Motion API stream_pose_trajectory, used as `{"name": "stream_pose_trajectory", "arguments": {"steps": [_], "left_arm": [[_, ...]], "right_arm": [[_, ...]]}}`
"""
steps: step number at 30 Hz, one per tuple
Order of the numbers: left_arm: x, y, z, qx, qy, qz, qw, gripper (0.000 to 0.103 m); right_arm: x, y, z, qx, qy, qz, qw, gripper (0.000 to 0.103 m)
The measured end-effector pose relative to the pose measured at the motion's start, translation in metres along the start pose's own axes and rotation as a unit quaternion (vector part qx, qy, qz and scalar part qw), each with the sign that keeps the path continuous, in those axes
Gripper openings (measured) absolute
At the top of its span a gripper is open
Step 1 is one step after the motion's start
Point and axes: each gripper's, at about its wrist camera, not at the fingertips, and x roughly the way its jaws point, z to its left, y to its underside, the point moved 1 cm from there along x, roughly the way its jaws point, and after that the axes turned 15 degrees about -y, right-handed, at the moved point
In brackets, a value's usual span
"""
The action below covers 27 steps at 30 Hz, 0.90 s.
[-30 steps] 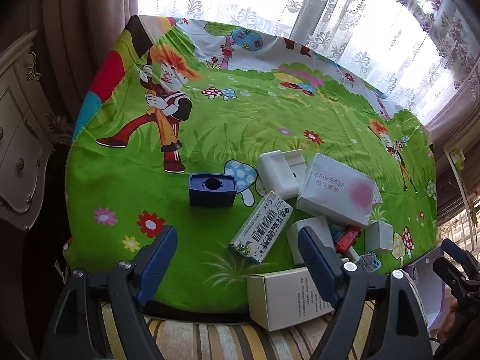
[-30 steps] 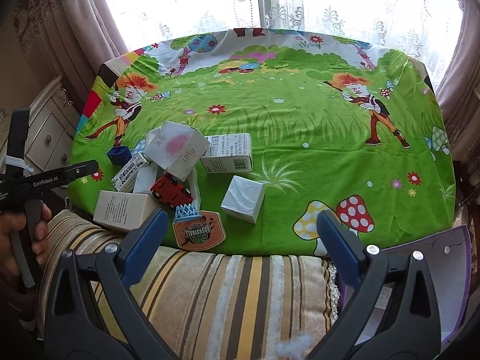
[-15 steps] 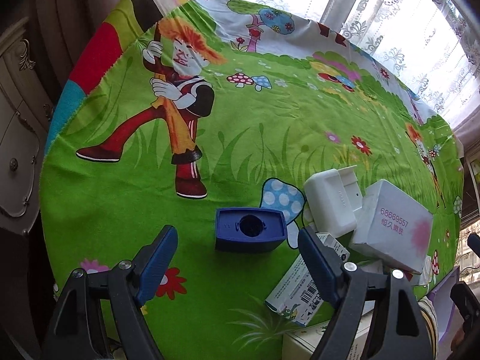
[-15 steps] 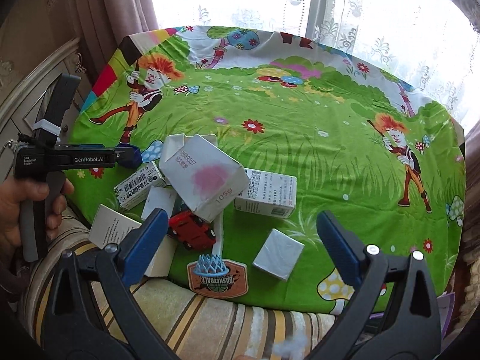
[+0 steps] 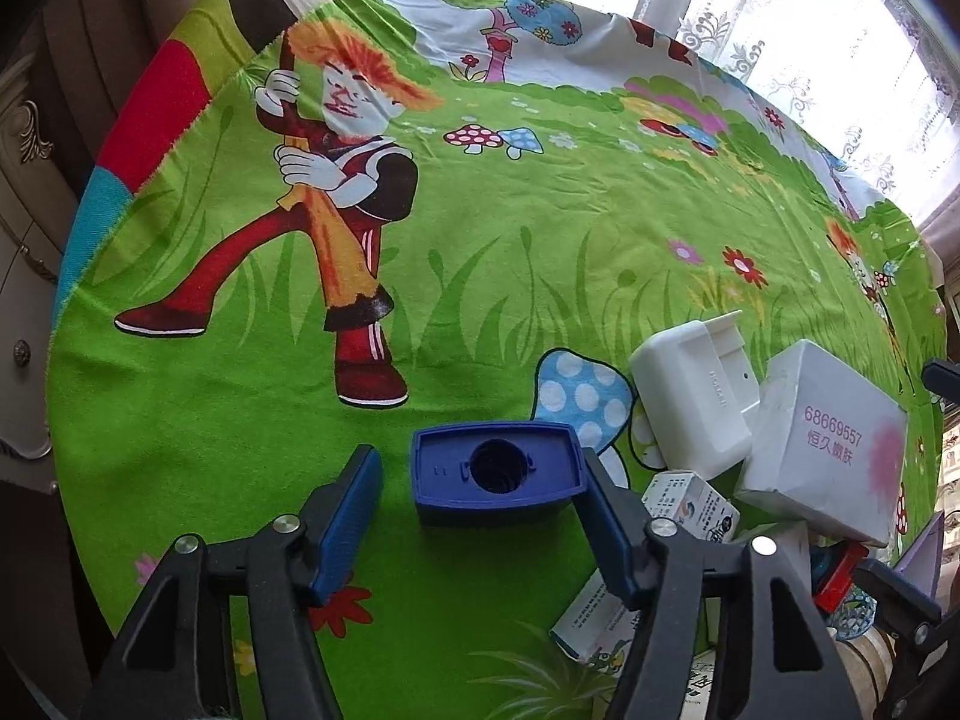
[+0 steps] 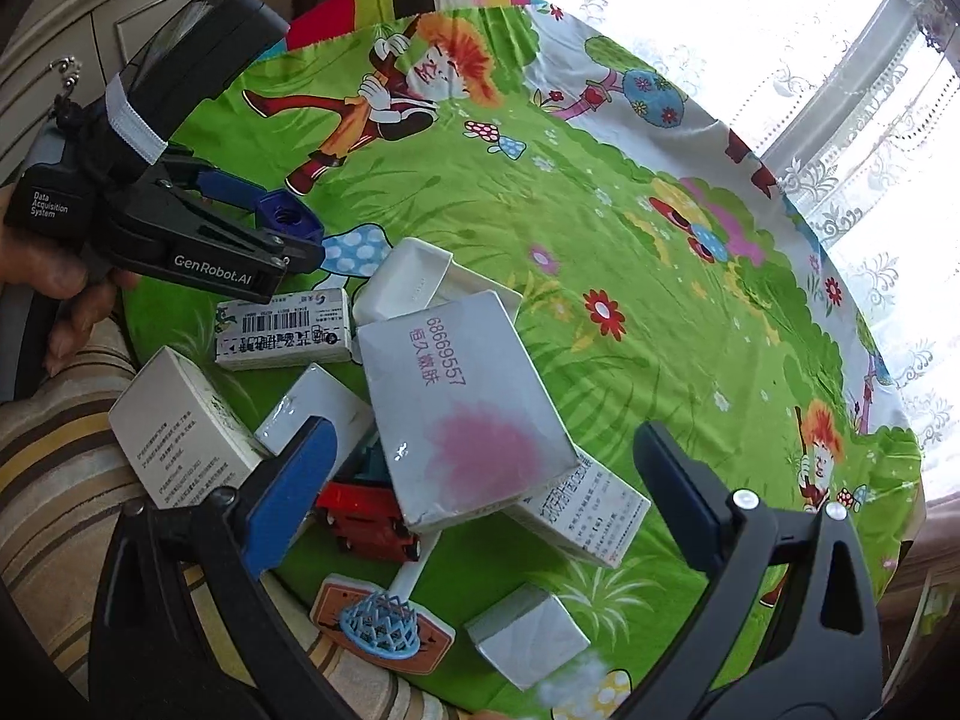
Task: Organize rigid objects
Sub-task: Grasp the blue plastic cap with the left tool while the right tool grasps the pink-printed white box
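Observation:
A dark blue plastic block with a round hole (image 5: 497, 477) lies on the green cartoon cloth between the fingers of my open left gripper (image 5: 480, 507); the right finger is at its side, the left finger stands apart. It also shows in the right wrist view (image 6: 287, 219), with the left gripper (image 6: 264, 222) around it. My right gripper (image 6: 480, 498) is open and hovers over a white box with a pink blotch (image 6: 462, 402) that lies on a pile of boxes and a red toy car (image 6: 366, 519).
A white plastic case (image 5: 690, 402), a barcode carton (image 6: 285, 330), white cartons (image 6: 180, 432), a small grey box (image 6: 528, 636) and a toy basketball hoop (image 6: 378, 624) lie near the table's front edge. A striped cushion (image 6: 54, 456) is below. A cabinet (image 5: 18, 192) stands left.
My left gripper has moved forward and down until its fingers flank the blue block. My right gripper has moved left and closer over the pile of boxes.

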Motion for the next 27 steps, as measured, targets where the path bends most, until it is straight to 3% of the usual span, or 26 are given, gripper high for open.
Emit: {"name": "stream_pose_trajectory", "arguments": {"steps": [2,10,12,13,14,19,27], "left_arm": [[0.0,0.0,-0.001,0.003,-0.004,-0.005,1.0,0.052],[0.0,0.0,0.001,0.001,-0.001,-0.014,0.9999,0.052],[0.0,0.0,0.002,-0.001,0.0,-0.015,0.9999,0.052],[-0.001,0.001,0.002,-0.002,0.001,-0.016,0.9999,0.052],[-0.002,0.001,0.003,-0.004,0.001,-0.016,0.9999,0.052],[-0.005,0.002,0.007,-0.015,-0.002,-0.022,0.9996,0.052],[-0.022,0.005,0.012,-0.029,-0.009,-0.05,0.9983,0.052]], "right_arm": [[0.006,-0.003,-0.003,-0.01,-0.009,0.011,1.0,0.1],[0.027,-0.006,-0.014,-0.018,-0.039,0.044,0.998,0.1],[0.029,-0.006,-0.016,-0.015,-0.043,0.043,0.998,0.093],[0.03,-0.006,-0.019,-0.006,-0.053,0.043,0.998,0.08],[0.03,-0.005,-0.022,0.005,-0.06,0.042,0.997,0.076],[0.025,-0.003,-0.027,0.026,-0.058,0.013,0.998,0.074],[-0.012,0.009,-0.042,0.12,-0.043,-0.086,0.988,0.069]]}}
